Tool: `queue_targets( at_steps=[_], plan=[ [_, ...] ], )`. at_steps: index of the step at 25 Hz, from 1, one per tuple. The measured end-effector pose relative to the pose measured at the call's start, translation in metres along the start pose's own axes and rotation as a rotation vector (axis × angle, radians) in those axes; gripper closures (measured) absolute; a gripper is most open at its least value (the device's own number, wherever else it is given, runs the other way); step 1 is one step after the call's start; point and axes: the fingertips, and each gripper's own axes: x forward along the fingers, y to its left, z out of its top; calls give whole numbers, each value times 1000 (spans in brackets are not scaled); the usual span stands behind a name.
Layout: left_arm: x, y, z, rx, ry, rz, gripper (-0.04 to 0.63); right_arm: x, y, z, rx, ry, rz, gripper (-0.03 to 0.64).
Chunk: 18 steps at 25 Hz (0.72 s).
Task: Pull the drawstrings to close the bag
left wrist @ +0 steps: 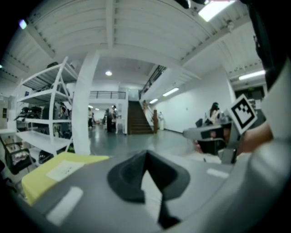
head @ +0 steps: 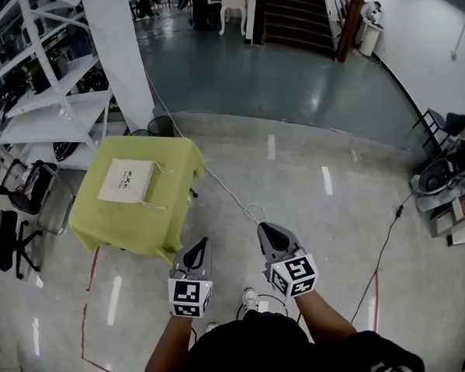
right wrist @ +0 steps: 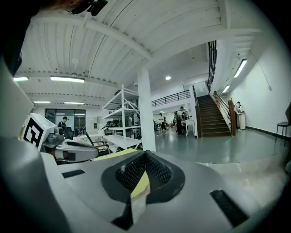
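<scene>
On yellow-green table [head: 169,157], cream bag [head: 126,180]

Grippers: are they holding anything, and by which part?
Nothing. The left gripper and right gripper are shut and empty; the bag lies on the table.

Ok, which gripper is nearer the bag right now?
Left. The left gripper hangs short of the table, down-right of the bag in the head view; the right gripper is farther right. Both are well clear of it.

top [head: 264,351]: black | shoe [head: 250,299]: white | left hand-held gripper [head: 203,242], right hand-held gripper [head: 263,228]: grey, black pads [right wrist: 129,172], black-and-white marker cubes [head: 189,297]
</scene>
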Motion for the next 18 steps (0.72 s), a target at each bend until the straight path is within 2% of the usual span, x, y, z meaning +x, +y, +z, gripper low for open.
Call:
queue_targets(
  at_steps=[5,11,18],
  plan=[
    [33,6,-4,-17,37,54,597,26,-29,-4,12,24,60,612],
    [61,10,-5,16,88,131,597,52,-48,-1,25,-1,178,612],
    [85,13,-2,13,103,194,597,78,-64,-8,35,41,244,612]
  ],
)
